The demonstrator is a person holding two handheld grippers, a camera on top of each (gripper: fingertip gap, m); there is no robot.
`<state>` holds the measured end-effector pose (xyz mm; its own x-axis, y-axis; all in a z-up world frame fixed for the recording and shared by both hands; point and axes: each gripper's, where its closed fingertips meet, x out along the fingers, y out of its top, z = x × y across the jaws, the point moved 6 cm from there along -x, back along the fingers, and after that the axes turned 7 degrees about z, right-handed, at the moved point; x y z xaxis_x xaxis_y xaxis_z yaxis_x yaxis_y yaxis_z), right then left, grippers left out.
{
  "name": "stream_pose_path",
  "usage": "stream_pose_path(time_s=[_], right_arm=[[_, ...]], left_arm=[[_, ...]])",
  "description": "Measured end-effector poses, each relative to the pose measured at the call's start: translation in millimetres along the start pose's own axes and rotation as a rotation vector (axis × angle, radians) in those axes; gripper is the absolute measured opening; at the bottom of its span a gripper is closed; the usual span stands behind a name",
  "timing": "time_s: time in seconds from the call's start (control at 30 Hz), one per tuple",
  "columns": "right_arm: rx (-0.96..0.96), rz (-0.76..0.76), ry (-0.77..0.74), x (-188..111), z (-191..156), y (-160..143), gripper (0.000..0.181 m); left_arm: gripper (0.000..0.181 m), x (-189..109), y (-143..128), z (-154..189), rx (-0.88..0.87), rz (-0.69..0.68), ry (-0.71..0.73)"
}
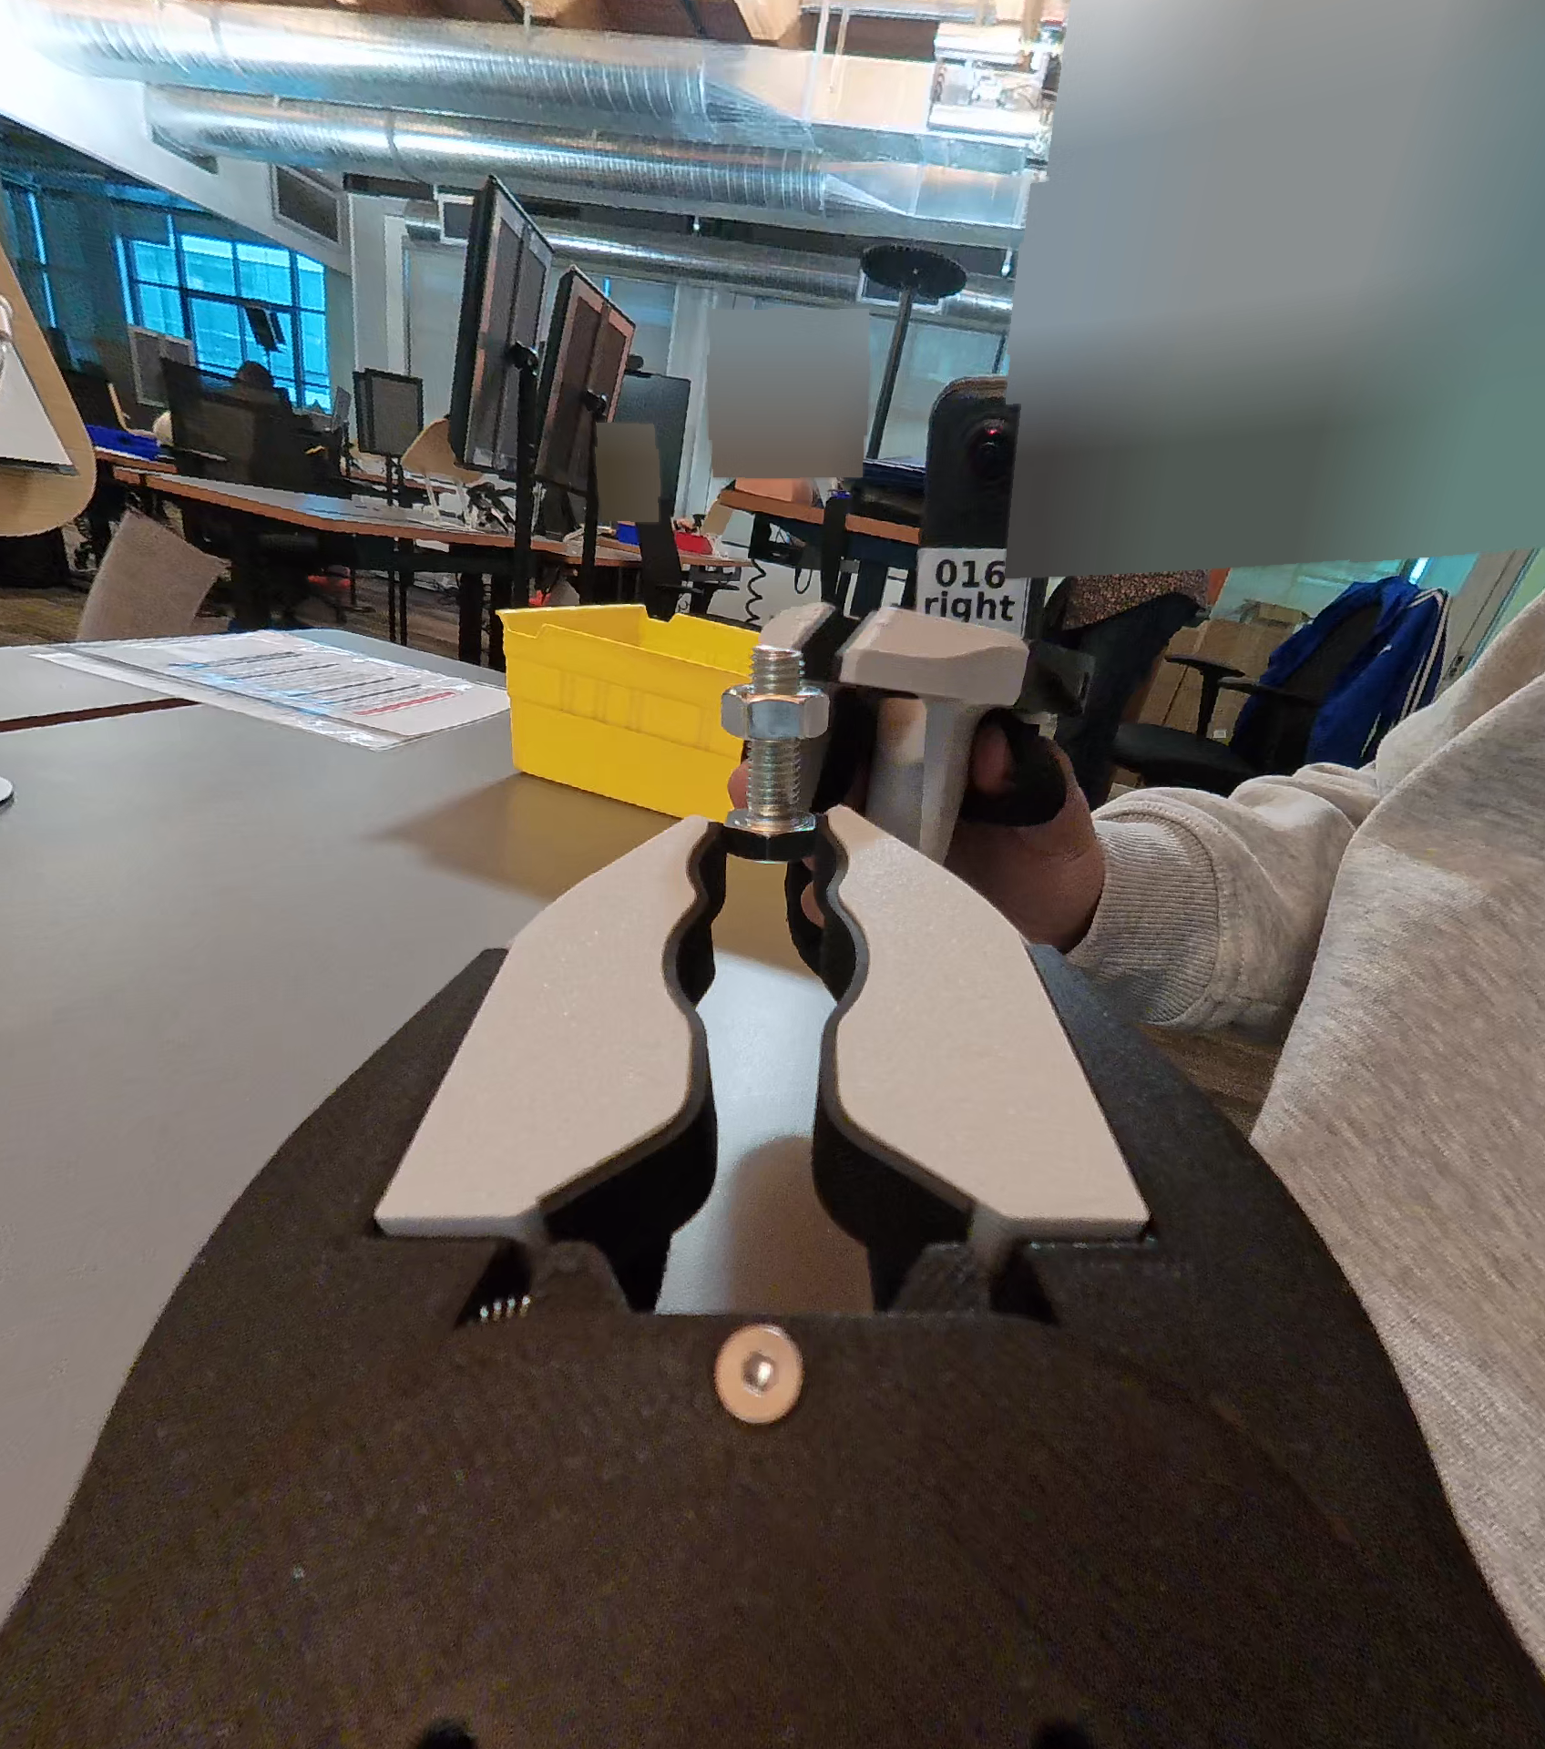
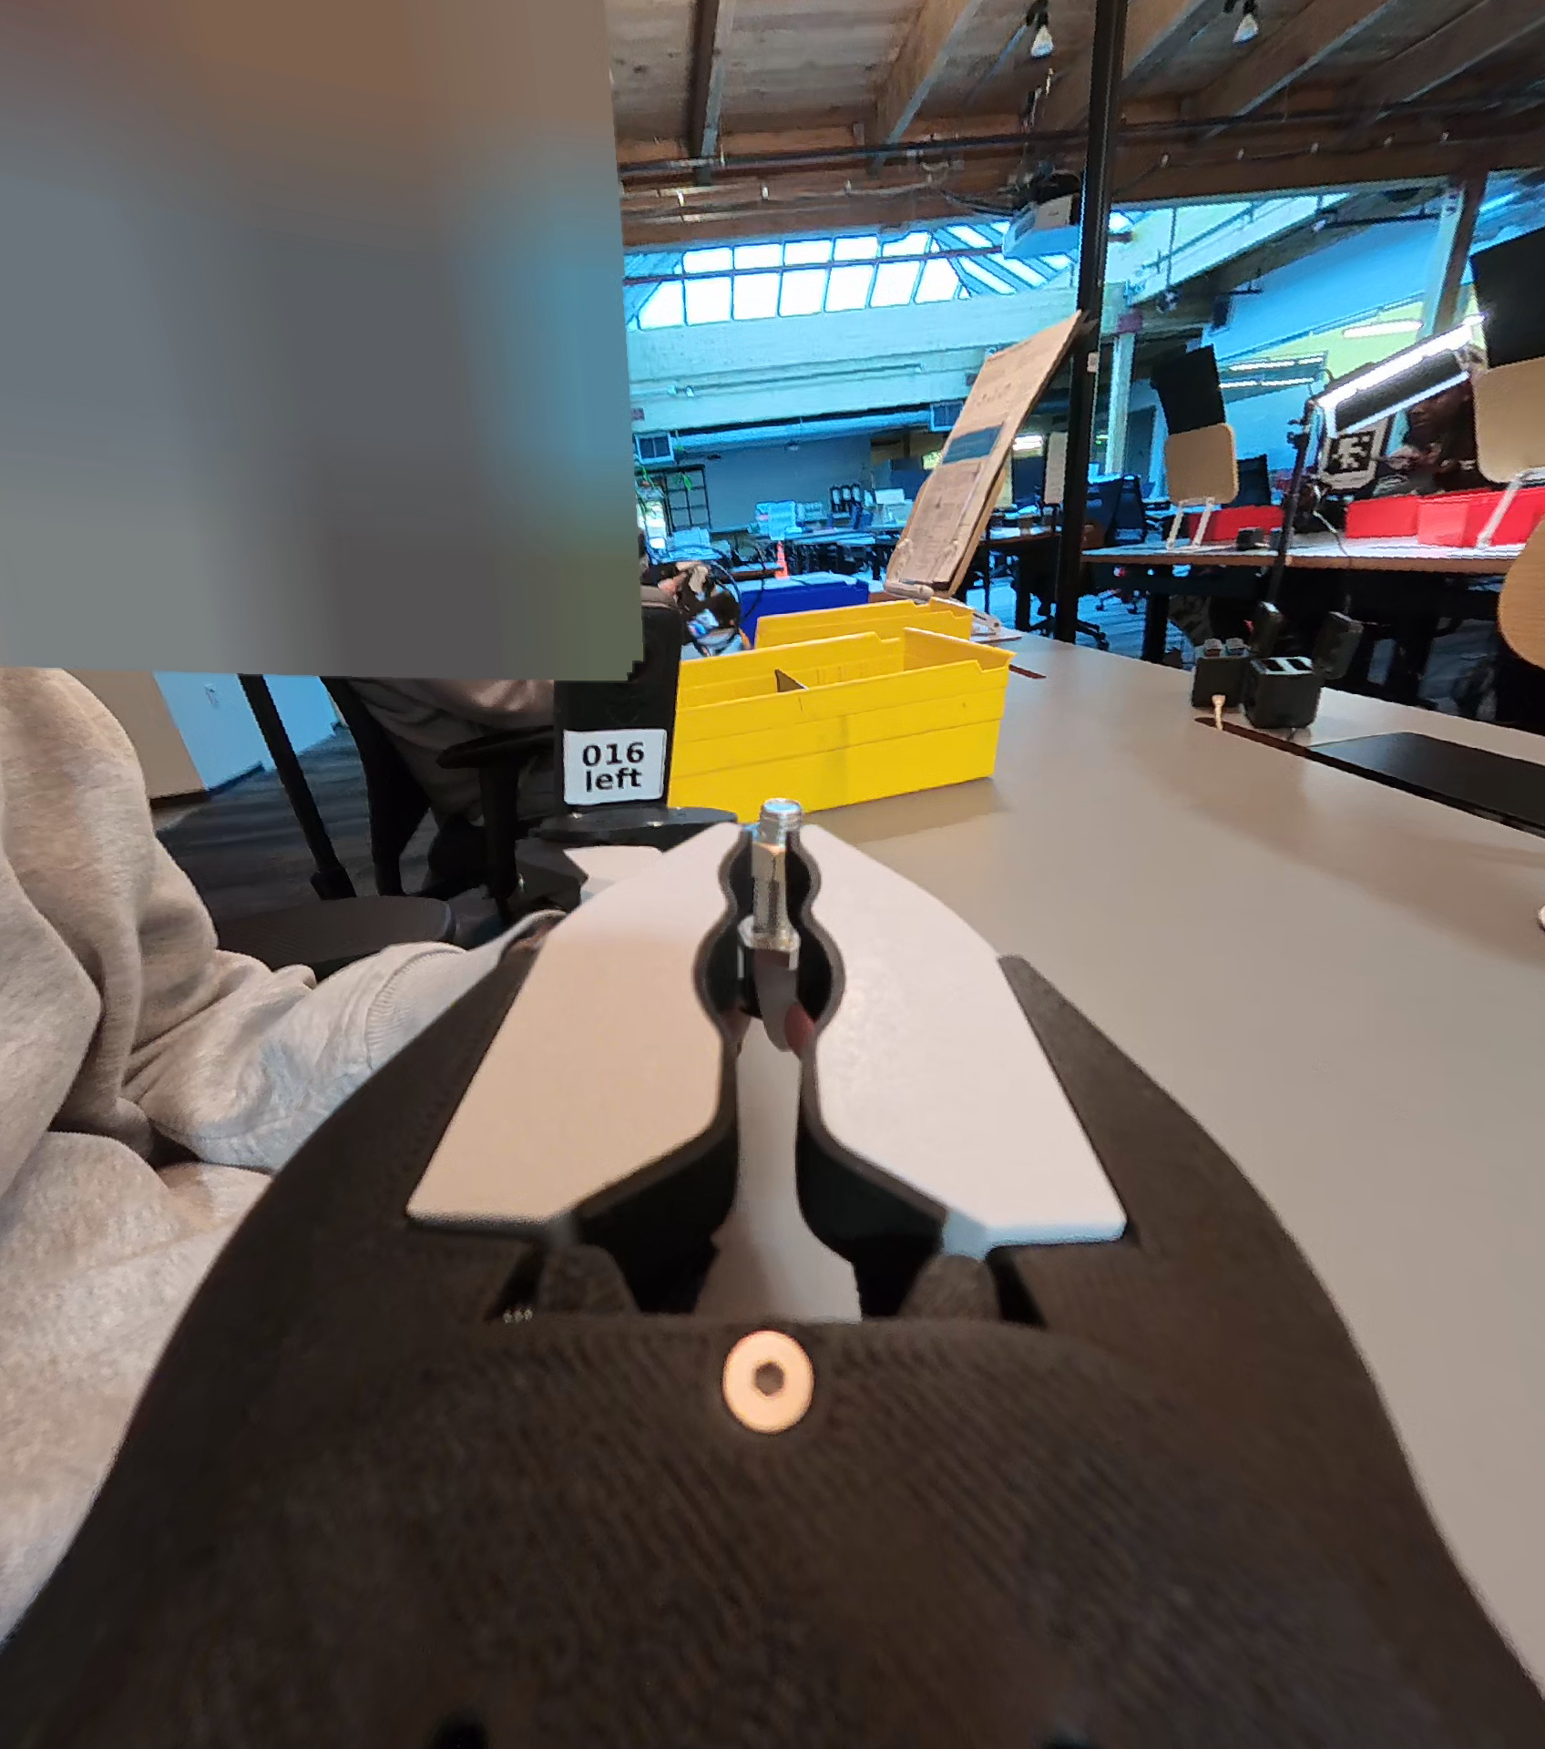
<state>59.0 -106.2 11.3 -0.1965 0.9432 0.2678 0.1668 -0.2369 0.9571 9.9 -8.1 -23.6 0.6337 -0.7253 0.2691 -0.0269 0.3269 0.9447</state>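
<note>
1 grey table (image 1: 182, 946) carries 1 yellow bin (image 1: 617, 719). In front of the bin, 2 grippers meet. Left gripper (image 1: 764, 842) is nearly closed, with only its tips pinching the head of the bolt (image 1: 771, 786), which stands upright above the table. Right gripper (image 2: 776, 838) is narrowed around the thread above the nut (image 1: 773, 715); contact cannot be told. Judgement: the tip hold is shallow, so squeeze firmly and avoid side load.

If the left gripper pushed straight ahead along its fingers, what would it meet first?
Probably the right gripper, beside the nutted steel bolt that the left gripper clamps by its head; the yellow plastic bin looks farther. Depth is unclear.
</note>
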Motion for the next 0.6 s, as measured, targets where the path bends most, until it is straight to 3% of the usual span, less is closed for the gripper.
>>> stream_pose_path(time_s=[0.6], right_arm=[[0.029, -0.016, 0.020, 2.4, 0.0, -5.4, 0.024]], left_arm=[[0.019, 1.4, -2.1, 3.3, 0.007, -0.017, -0.025]])
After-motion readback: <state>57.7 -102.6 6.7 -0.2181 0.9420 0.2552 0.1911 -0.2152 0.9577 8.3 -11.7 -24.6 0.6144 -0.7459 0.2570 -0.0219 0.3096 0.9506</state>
